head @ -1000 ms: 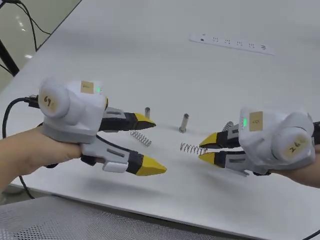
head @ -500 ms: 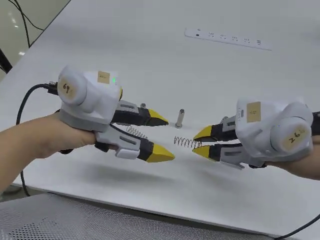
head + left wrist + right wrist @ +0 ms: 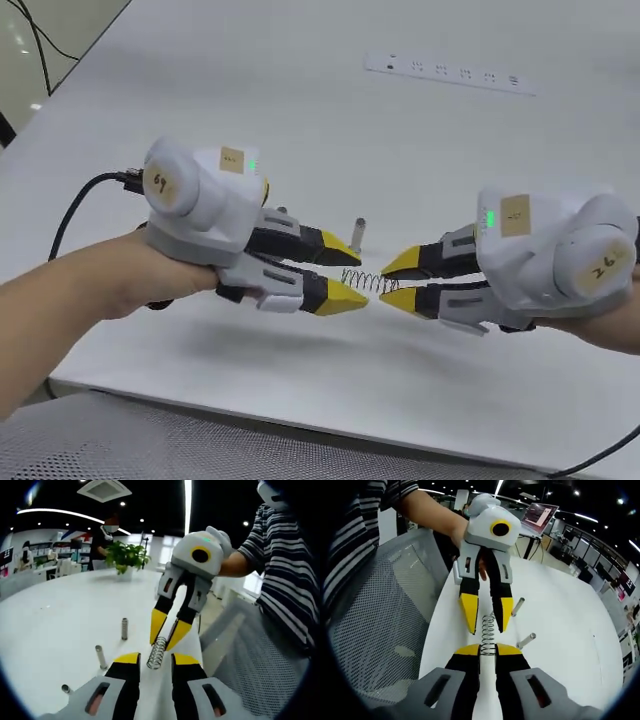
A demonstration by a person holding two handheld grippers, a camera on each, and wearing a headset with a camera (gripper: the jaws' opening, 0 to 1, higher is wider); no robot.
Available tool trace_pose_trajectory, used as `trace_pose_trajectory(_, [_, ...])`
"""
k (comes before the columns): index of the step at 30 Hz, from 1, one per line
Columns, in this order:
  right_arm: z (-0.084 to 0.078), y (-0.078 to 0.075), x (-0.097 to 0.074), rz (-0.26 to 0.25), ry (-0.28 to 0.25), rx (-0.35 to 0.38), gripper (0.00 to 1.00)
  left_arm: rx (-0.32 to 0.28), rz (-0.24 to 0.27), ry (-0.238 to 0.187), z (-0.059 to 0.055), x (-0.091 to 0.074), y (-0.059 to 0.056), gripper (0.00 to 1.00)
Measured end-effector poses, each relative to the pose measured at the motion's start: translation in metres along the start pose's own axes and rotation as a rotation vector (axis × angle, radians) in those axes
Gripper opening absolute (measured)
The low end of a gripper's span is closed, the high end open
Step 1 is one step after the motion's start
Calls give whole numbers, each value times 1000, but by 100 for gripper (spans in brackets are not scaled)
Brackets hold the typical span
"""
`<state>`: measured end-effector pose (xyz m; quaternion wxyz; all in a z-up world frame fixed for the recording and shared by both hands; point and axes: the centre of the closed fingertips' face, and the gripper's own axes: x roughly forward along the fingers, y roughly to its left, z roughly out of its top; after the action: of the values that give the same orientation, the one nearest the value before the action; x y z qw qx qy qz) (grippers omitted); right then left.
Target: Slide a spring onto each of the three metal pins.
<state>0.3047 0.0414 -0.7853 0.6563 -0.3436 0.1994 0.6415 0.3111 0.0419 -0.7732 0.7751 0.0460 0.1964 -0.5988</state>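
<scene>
A small coil spring (image 3: 370, 283) hangs level above the white table, between the two grippers. My right gripper (image 3: 385, 284) is shut on one end of the spring (image 3: 488, 627). From the opposite side my left gripper (image 3: 360, 274) faces it, open, with its yellow tips on either side of the spring's free end (image 3: 156, 655). One upright metal pin (image 3: 358, 233) stands just behind the spring. In the left gripper view three pins stand on the table: one far (image 3: 124, 628), one nearer (image 3: 101, 656), one nearest (image 3: 66, 688).
A white power strip (image 3: 450, 75) lies at the far side of the table (image 3: 300, 110). A black cable (image 3: 80, 205) trails from the left gripper. A grey mesh chair seat (image 3: 150, 440) sits below the table's near edge.
The left gripper has moved right to the spring's free end and its jaws have narrowed. The right gripper has stayed shut on the spring. A second spring is now hidden behind the left gripper.
</scene>
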Motion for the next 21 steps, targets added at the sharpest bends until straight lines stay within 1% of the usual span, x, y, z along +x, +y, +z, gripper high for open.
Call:
trace_pose_trajectory(1, [1,0,-1,0,-4,2,7,-6,-4,6,-1,1,0,13])
trace_pose_trajectory(3, [2,-1,-1,-2,-10,5,7,-6,-4,2,0,1,0,12])
trace_pose_trajectory(6, [2,-1,-3,-2,-14,11,7,-10,-10,-15,3,3,-1,6])
trace_pose_trajectory(7, [1,-1,-3,1,-12,10,7,5,-5,-15,3,3,0,5])
trace_pose_trajectory(11, [0,-1,-5,3,-15,18,7,4,-21,-20,3,5,-2,4])
trace_pose_trajectory(14, [-1,0,-6,9,-25,45,7,3,-40,-27,3,6,-5,4])
trace_pose_trajectory(15, [-1,1,-6,7,-27,49,7,4,-41,-26,3,6,-5,3])
trace_pose_trajectory(17, [-1,2,-6,15,-31,67,8,8,-57,-24,3,6,-7,3])
trace_pose_trajectory(20, [-2,3,-5,16,-31,88,9,14,-73,-12,3,6,-10,3])
trace_pose_trajectory(21, [-3,2,-5,15,-30,85,9,15,-76,-11,3,5,-10,3])
